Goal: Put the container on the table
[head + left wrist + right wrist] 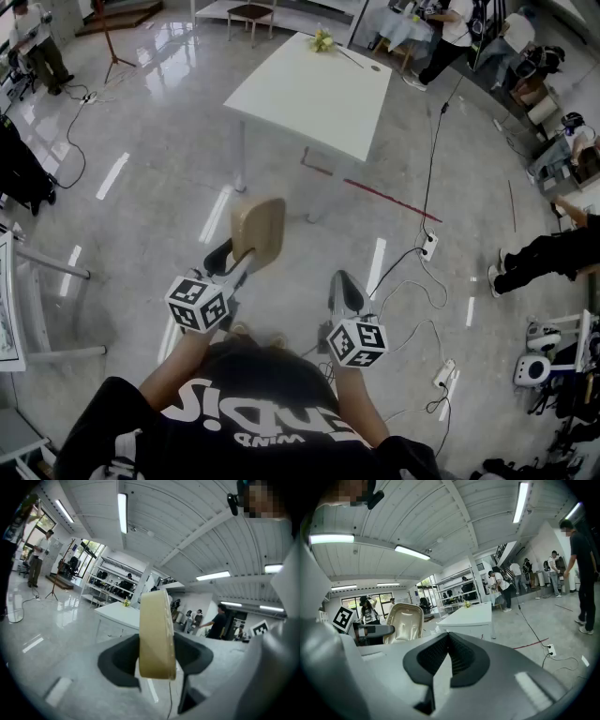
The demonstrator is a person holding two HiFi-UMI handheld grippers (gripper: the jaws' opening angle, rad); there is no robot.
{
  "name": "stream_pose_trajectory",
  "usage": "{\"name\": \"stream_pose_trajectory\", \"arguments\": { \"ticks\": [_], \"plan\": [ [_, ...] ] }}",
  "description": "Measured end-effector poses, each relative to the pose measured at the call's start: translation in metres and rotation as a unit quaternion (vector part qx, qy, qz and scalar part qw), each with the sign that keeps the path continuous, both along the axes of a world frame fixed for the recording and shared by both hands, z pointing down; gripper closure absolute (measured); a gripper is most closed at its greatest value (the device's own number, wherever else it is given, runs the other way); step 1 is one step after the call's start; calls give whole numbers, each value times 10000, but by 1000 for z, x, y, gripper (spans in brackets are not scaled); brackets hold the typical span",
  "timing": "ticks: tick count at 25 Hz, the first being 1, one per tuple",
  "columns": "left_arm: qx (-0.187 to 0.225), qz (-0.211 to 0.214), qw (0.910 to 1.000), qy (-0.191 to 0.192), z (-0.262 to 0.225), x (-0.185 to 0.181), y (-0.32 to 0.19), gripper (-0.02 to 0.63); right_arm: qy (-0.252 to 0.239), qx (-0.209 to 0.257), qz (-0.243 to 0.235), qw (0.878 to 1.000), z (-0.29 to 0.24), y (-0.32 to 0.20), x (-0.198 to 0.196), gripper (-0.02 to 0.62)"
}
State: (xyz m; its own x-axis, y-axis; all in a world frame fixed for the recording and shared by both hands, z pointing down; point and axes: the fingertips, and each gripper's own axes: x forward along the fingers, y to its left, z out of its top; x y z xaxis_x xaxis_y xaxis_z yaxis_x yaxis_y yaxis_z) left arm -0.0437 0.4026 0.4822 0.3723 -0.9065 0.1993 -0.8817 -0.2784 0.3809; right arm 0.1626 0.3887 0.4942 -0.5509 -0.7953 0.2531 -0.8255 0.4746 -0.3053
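Observation:
My left gripper [232, 258] is shut on a tan plastic container [259, 232] and holds it up on edge in the air, well short of the table. In the left gripper view the container [157, 634] stands edge-on between the two dark jaws of my left gripper [157, 654]. The white table [314, 89] stands ahead on the floor, with a small yellow-green thing [322, 40] at its far end. My right gripper [345, 292] hangs beside the left one, shut, with nothing in it. In the right gripper view, my right gripper [449, 641] has the container [401, 620] to its left and the table [471, 616] ahead.
Cables and a power strip [429, 246] lie on the glossy floor right of the table. A red tape line [384, 195] runs under the table's near side. People stand at the back right [450, 37] and far left [33, 42]. A white frame [37, 300] stands at my left.

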Motion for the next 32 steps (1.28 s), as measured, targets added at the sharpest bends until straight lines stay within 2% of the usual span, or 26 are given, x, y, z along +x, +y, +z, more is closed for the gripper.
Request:
{"name": "stream_pose_trajectory", "arguments": {
  "ticks": [14, 23, 32],
  "plan": [
    [-59, 128, 9999, 30, 1, -53, 0, 387, -152, 9, 198, 9997, 0, 8, -51, 597],
    [-35, 185, 9996, 199, 6, -62, -19, 387, -57, -11, 438, 9990, 9, -2, -49, 597],
    [-20, 202, 9995, 255, 10, -58, -74, 387, 73, 32, 428, 9991, 13, -54, -47, 597]
  ]
}}
